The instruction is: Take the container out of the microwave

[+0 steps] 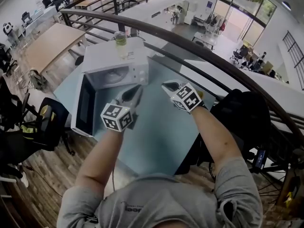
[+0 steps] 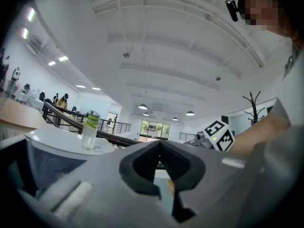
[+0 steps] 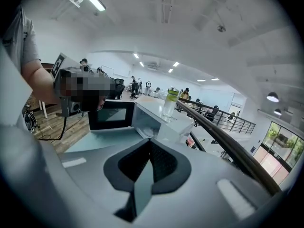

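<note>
**Plainly, both tools shut and empty before the open microwave**

Both tools are raised over the pale blue table [image 1: 156, 132], near the centre of the head view. The left gripper [image 1: 137, 88] sits just below and right of the microwave's opening. Its own view shows the dark pads pressed together at the tip, with nothing pinched between them. The right gripper [image 1: 167, 85] is just to its right, and its jaws are likewise closed on nothing. Only a sliver of table shows through the slit beneath its pads.

The white microwave [image 1: 114, 56] stands at the upper left of the table. Its dark-windowed door [image 1: 85, 103] is swung wide open toward the left of the frame. Inside the cavity lies a pale rounded shape, seemingly the container [image 1: 114, 76]. It is too blurred to tell apart from the floor of the oven, and neither gripper is touching it.

A clear bottle [image 1: 120, 42] with a green band stands upright on the microwave's top. A dark curved railing [image 1: 190, 44] sweeps behind the table from upper left to right.
</note>
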{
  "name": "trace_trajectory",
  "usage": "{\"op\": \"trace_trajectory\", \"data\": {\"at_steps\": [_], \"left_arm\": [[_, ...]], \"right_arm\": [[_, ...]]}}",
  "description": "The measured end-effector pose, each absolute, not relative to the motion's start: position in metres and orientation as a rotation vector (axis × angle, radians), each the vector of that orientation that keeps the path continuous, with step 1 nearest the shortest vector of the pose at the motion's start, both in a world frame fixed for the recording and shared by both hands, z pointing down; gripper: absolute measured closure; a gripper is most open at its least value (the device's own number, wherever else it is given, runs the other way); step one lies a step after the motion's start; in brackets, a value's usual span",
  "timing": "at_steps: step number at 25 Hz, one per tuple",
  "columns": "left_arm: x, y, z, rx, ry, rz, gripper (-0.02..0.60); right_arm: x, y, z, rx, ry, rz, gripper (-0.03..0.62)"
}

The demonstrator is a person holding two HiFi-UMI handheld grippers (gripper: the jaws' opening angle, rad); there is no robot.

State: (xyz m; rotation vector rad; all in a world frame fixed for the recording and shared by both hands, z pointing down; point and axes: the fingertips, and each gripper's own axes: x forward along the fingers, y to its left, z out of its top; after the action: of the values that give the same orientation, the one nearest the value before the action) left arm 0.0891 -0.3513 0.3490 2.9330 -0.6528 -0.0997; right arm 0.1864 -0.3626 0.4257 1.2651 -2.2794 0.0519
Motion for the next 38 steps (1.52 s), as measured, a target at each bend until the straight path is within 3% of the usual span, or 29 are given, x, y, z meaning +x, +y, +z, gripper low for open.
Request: {"op": "trace_trajectory", "data": {"at_steps": [10, 21, 29, 38], "left_arm": [[-0.019, -0.317, 0.316, 2.964, -0.670, -0.136, 0.563], [-0.087, -0.248, 0.300, 3.006, -0.591, -0.127, 0.563], [-0.105, -0.193, 0.296, 3.032, -0.622, -0.080, 0.563], [-0.057, -0.119, 0.297, 2.974, -0.778, -0.136, 0.563]], "right_arm": [[0.088, -0.332, 0.386, 1.286, -2.320, 0.054, 0.591], [0.028, -0.257, 0.368, 1.339, -2.358, 0.071, 0.589], [0.035, -0.194, 0.362, 1.355, -2.405, 0.052, 0.591], [0.093, -0.126, 0.360, 1.316, -2.524, 0.034, 0.590]]}}
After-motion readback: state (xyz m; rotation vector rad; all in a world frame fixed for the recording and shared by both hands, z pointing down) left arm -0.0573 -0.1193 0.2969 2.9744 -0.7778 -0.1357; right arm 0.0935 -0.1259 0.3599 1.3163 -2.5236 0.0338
